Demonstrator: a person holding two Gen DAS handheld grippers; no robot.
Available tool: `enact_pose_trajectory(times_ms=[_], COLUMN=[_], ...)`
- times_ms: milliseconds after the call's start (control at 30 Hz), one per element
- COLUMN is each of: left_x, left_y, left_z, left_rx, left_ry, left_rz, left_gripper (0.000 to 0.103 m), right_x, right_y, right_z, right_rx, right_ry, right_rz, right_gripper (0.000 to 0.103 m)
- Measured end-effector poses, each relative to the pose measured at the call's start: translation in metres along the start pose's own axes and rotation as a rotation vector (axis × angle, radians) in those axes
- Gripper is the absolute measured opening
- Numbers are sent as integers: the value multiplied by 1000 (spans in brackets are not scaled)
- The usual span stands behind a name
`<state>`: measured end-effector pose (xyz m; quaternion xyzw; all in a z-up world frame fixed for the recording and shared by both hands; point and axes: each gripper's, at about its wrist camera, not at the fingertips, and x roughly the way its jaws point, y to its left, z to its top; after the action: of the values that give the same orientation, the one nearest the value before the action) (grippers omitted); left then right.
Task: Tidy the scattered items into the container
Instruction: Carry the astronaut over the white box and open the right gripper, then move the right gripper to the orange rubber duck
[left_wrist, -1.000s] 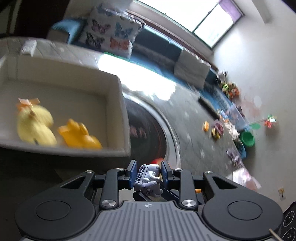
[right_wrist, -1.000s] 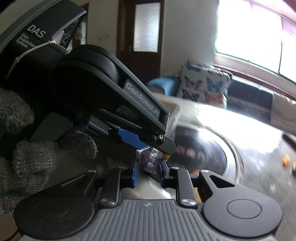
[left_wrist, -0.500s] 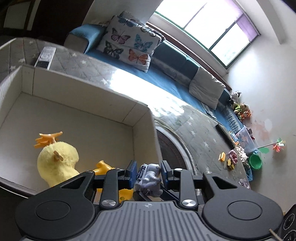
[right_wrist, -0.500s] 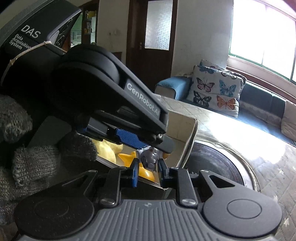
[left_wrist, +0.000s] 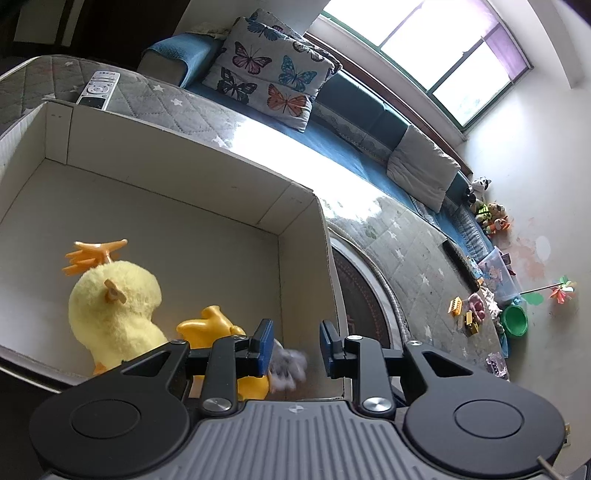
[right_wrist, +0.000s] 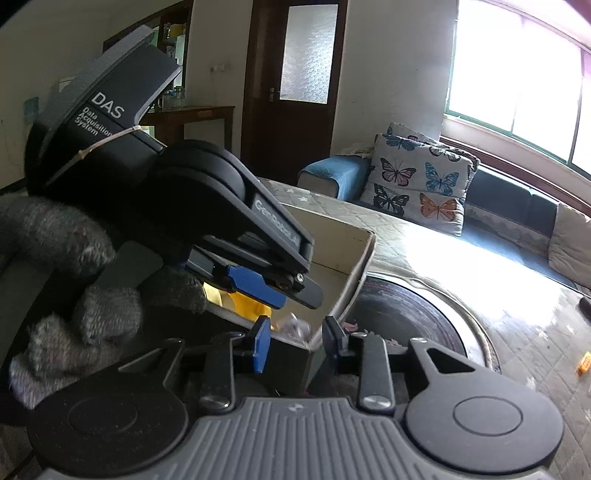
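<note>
Our left gripper (left_wrist: 293, 345), jaws apart and empty, releases the grey toy (left_wrist: 288, 365) into the box (left_wrist: 207, 184) at lower centre beside two ducks; floor toys (left_wrist: 469, 314) at right remain.

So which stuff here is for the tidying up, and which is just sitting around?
For the job:
- cardboard box
- plush duck
- orange plastic duck
- small grey toy, blurred below the open left gripper
- scattered floor toys

Just lying about:
- remote control
- butterfly pillow
- green bowl

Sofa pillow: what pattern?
Colourful butterflies on pale grey; the pillow shows best in the left wrist view.
</note>
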<state>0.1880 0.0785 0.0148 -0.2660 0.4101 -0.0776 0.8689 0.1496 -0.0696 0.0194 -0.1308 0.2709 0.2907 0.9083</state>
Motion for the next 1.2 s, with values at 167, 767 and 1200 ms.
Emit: enact_pose_trajectory(times_ms=[167,767,1200], left_x=[-10,-43,-40], left_y=[-7,-42,-65], left_z=[-5,-46,-82], left_rx=[23,120,163], left_ry=[-12,-42,0], left_rz=[0,19,10], left_gripper=[30,33,33], right_x=[-13,-65,-92], right_y=[-3,-11,-10], right_z=[-7,-47,-74], right_rx=[10,33,66], right_ry=[-7,-5,13], right_rz=[-15,-77,-98], right_gripper=[42,74,85])
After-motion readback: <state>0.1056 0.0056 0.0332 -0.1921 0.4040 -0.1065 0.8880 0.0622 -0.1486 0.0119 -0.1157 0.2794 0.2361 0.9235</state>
